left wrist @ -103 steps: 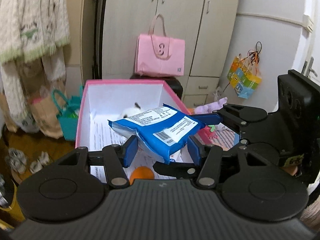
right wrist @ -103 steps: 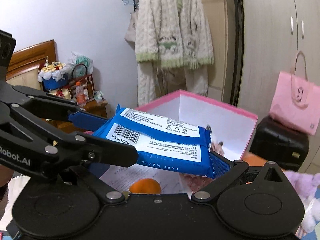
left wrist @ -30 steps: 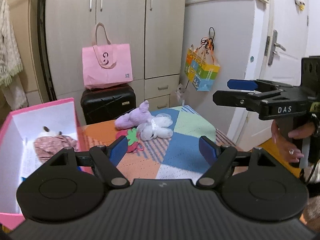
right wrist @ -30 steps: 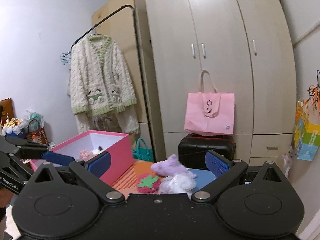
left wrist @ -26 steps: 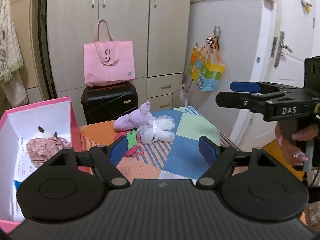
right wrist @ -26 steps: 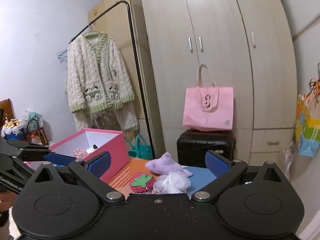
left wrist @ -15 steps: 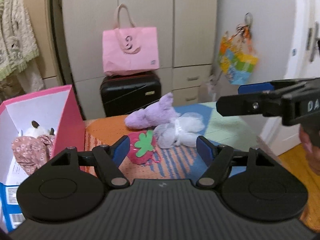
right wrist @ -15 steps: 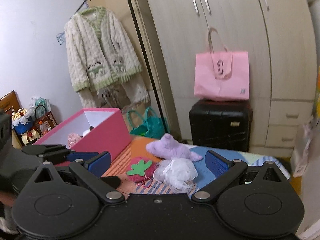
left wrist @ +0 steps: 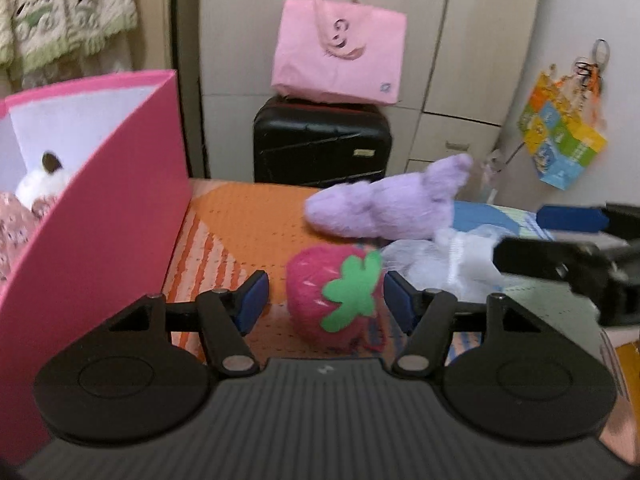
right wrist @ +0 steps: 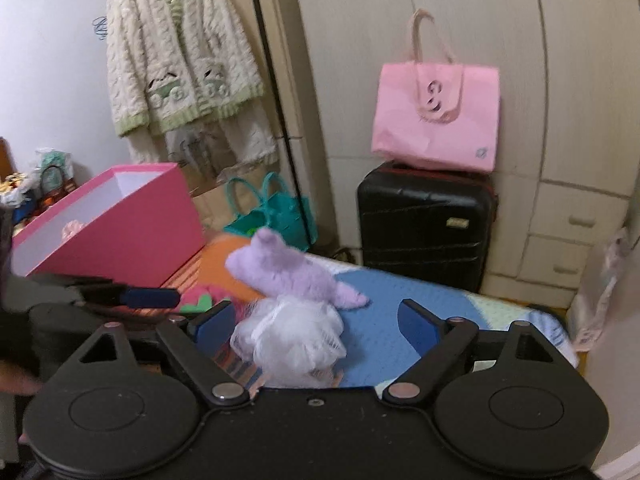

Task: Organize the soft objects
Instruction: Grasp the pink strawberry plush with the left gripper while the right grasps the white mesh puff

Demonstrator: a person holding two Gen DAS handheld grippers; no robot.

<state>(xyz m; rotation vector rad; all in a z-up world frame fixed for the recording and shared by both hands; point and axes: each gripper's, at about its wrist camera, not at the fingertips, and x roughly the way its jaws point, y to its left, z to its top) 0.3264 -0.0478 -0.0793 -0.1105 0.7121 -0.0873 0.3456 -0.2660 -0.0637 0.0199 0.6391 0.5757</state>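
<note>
We have both claws bearing down on the last loose soft things lying on the patchwork blanket [left wrist: 256, 216], with the pink box [left wrist: 100, 216] open just beside them to receive them; a cream plush with a dark ear [left wrist: 42, 180] already lies inside it. Our left claw [left wrist: 322, 300] straddles the strawberry plush [left wrist: 334, 300]: its jaws are closing with the strawberry between them, but a gap shows on the left side and we cannot tell whether the right pad touches, so we judge it not yet gripped. The strawberry lies on its side, its green leaf cap turned up and toward the camera, its long axis running roughly away from us toward the purple plush [left wrist: 384, 210]. Our right claw [right wrist: 316, 322] hangs over the white mesh puff [right wrist: 294, 340], jaws closing yet wide, the puff nearer the left pad with a clear gap on the right, nothing clenched. The purple plush lies just behind the puff, seemingly touching it, stretched lengthwise across the blanket with its ears toward the box in the right wrist view. We approach from above and in front, presumably so each claw can pinch across its soft body.
</note>
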